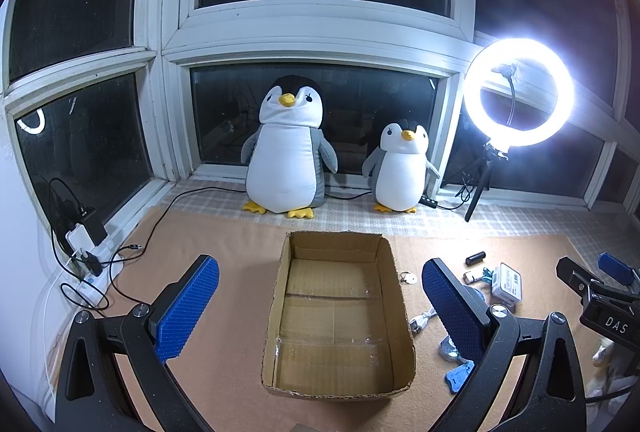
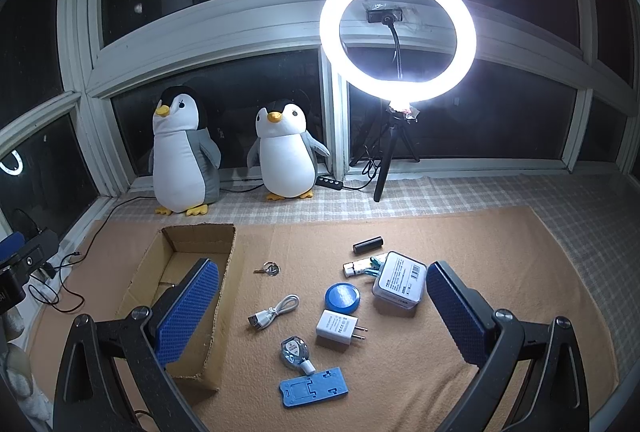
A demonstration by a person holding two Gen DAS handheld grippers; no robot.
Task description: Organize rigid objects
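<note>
Both hand-held grippers hang wide open and empty above the tan felt mat [image 2: 460,232].

The left gripper [image 1: 320,308] hovers over the open brown cardboard box [image 1: 276,296], which shows only its bare bottom. The right gripper [image 2: 324,306] frames the loose items lying right of the box: a blue round disc [image 2: 342,297], white wall charger [image 2: 337,326], coiled white USB cable [image 2: 274,312], black cylinder [image 2: 368,244], white labelled box [image 2: 399,280], small key [image 2: 267,268] and flat blue plastic stand [image 2: 313,387].
</note>
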